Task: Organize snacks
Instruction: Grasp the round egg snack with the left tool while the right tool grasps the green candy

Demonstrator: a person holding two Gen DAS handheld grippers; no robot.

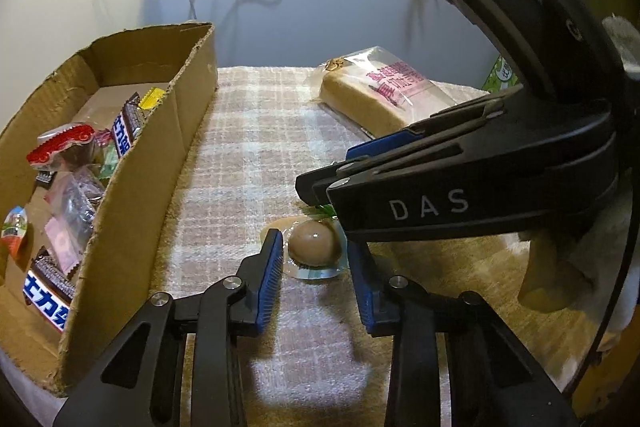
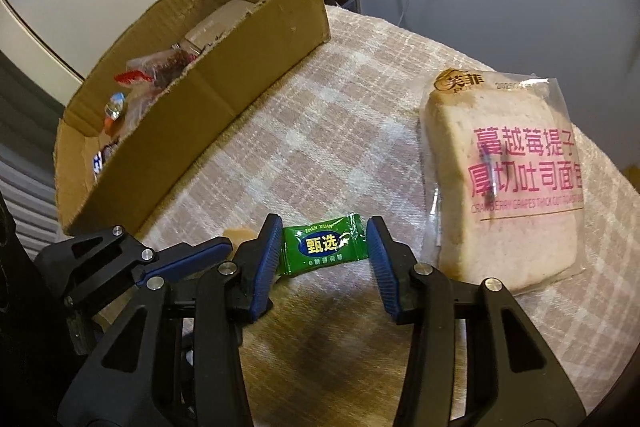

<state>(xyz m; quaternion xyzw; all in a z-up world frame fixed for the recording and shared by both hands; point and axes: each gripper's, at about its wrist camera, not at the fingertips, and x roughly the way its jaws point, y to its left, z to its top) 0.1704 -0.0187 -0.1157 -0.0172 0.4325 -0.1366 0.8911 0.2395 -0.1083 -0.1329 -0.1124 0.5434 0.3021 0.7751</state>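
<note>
Left tongs (image 1: 314,255) straddle a packaged brown egg (image 1: 315,243) on the plaid worktop (image 1: 248,147), pads not quite touching. Right tongs (image 2: 324,245) are spread around a green candy (image 2: 323,245). Cardboard box (image 1: 132,195) sits left, bread pack (image 2: 508,187) right.

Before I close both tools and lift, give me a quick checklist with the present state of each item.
1. Packed egg centred in left tool: ok.
2. Left pads pressing on the egg pack: not ok, gaps show.
3. Green candy between right tool pads: ok.
4. Right far pad on the wrapper: not ok, gap shows.
5. Room in cardboard box: ok, far end bare.
6. Toast pack clear of both tools: ok.
</note>
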